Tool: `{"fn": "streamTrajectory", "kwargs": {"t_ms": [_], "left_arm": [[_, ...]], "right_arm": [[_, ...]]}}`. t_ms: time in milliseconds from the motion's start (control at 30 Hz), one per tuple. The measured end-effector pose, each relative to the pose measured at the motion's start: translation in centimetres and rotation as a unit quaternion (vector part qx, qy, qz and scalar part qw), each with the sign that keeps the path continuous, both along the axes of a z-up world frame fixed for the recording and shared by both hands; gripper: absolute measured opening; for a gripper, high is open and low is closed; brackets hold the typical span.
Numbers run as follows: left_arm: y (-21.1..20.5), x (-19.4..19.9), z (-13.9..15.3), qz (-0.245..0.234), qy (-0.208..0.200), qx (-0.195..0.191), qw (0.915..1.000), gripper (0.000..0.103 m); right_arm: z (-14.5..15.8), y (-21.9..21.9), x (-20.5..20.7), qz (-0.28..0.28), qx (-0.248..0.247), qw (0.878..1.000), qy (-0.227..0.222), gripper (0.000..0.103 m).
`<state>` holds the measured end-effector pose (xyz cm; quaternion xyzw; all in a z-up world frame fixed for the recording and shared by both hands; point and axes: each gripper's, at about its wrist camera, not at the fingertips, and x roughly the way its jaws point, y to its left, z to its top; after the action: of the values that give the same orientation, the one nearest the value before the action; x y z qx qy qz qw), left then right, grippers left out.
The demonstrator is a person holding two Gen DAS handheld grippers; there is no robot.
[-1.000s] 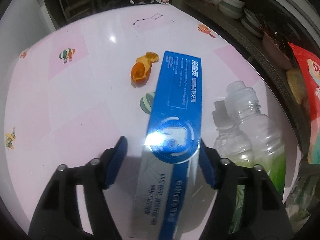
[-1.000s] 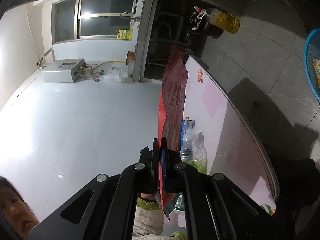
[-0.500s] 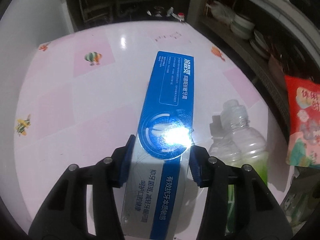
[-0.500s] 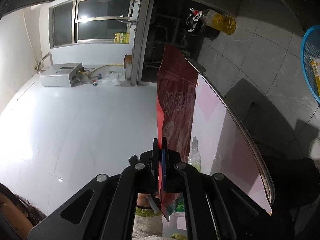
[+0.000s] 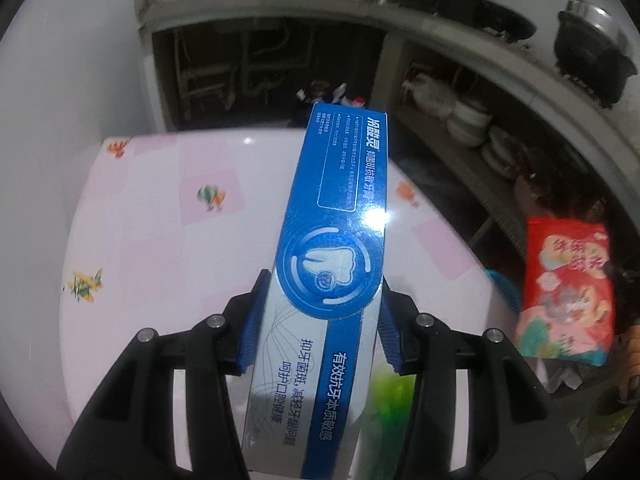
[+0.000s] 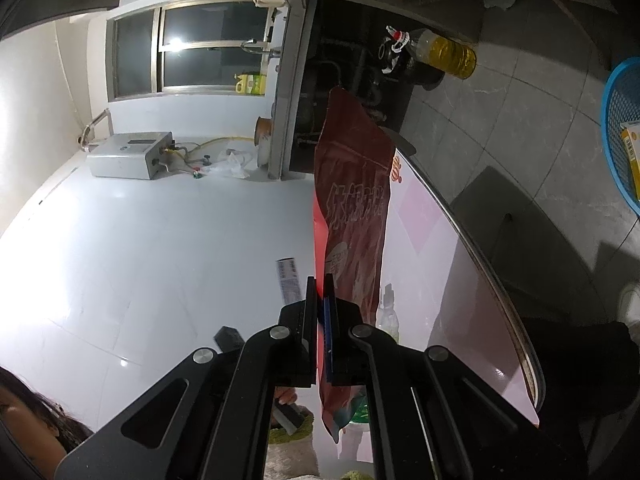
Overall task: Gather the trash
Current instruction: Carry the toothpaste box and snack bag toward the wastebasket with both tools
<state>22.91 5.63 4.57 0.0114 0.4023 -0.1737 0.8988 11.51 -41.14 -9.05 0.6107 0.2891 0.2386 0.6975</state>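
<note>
Lifting off the pink bench [image 5: 168, 248], the left tool [image 5: 320, 320] had clamped the blue box [image 5: 340, 220], which a second earlier lay flat between wider pads; pickup done, binning next. Right tool [image 6: 322, 320] was pinched shut on one red bag [image 6: 352, 208]. One blue basket [image 6: 624, 132] sat at 2 o'clock in right view, one bottle [image 6: 387, 312] on the bench.

Both tools are black plastic. The left claw [image 5: 318, 326] has two angular arms with cut-out slots, silver round screws at the joints and ribbed blue pads [image 5: 251, 330]. The right claw [image 6: 321, 334] matches it, with identical screws.
</note>
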Motion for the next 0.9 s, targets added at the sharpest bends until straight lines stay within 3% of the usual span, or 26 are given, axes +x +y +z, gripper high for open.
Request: {"fn": "streamTrajectory", "kwargs": {"t_ms": [233, 500, 900], "left_arm": [[-4.9, -1.7, 2.1, -0.058, -0.017, -0.029, 0.9977, 0.046], [-12.9, -2.9, 2.5, -0.148, -0.003, -0.05, 0.9878, 0.046], [-25.7, -2.5, -1.6, -0.228, 0.078, -0.052, 0.9691, 0.046]], "right_arm": [[-0.2, -1.2, -1.1, -0.015, 0.006, 1.0, -0.005, 0.003], [-0.9, -3.6, -3.2, -0.048, 0.019, 0.999, -0.007, 0.003], [-5.5, -11.3, -9.9, -0.164, 0.051, 0.985, 0.024, 0.003]]}}
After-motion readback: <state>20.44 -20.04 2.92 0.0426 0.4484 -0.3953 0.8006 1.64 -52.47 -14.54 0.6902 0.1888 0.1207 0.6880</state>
